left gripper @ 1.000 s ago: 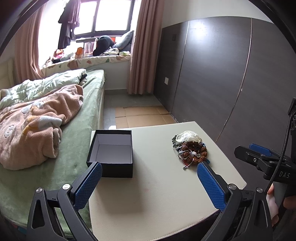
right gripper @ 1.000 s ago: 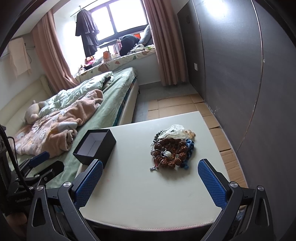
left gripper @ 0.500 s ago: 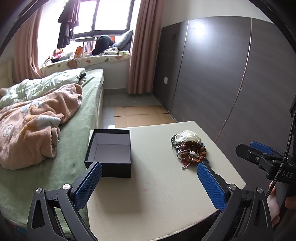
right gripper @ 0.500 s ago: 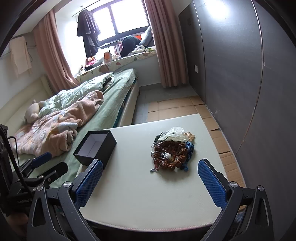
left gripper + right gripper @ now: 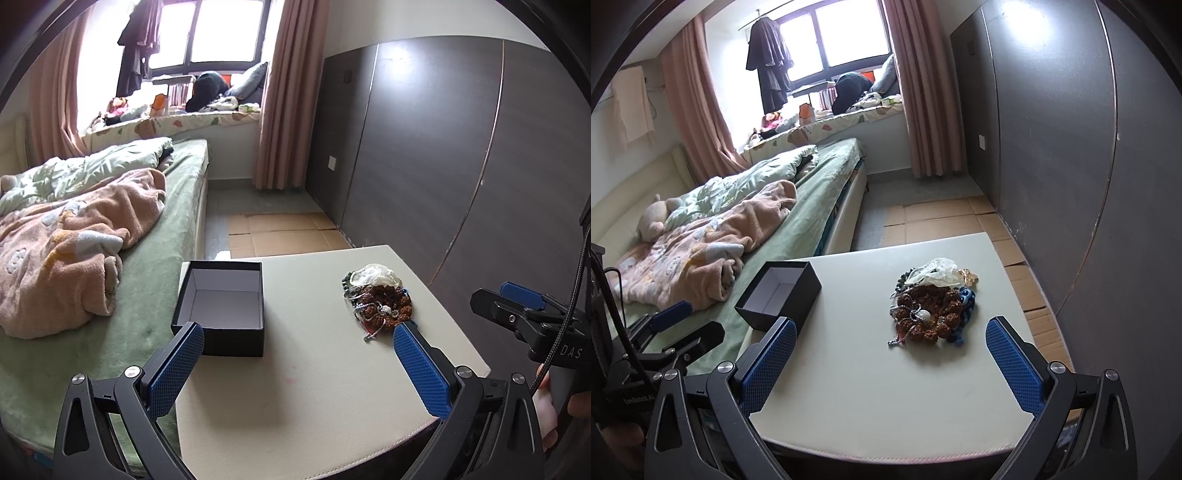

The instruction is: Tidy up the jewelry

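A heap of jewelry, brown bead strings, a blue strand, a silver chain and a clear bag, lies on the right half of the cream table. An open black box with a pale empty inside stands at the table's left edge. My left gripper is open above the table's near side, between box and heap, holding nothing. My right gripper is open too, short of the heap, empty. Each gripper also shows in the other's view: the right gripper, the left gripper.
A bed with a green sheet and a peach blanket runs along the table's left side. A dark panelled wall stands to the right. Cardboard sheets cover the floor beyond the table. A hand grips the right tool.
Both views shifted slightly: the box and the jewelry heap sit a little farther from the cameras than one second ago. Both grippers stayed open and empty; nothing on the table moved.
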Demonstrator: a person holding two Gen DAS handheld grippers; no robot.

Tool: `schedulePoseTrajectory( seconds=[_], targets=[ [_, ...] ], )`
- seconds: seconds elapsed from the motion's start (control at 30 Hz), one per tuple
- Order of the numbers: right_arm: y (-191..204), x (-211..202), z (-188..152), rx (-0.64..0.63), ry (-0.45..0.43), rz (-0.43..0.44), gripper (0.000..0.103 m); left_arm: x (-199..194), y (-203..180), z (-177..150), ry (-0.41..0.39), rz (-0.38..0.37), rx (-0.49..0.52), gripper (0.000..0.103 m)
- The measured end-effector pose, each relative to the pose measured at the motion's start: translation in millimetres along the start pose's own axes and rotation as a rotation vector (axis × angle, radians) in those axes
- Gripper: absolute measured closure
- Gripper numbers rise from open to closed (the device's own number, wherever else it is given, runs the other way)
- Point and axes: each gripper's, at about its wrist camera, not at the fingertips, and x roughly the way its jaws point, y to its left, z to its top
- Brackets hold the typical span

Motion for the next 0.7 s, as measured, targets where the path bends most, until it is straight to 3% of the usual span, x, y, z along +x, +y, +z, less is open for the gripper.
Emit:
schedulePoseTrajectory(
  seconds=[0.7],
  targets=[
    [-7,7,10,0.026,-0.004,0.005,0.000,15,2,6,0.027,-0.025,-0.041,0.001]
  ],
)
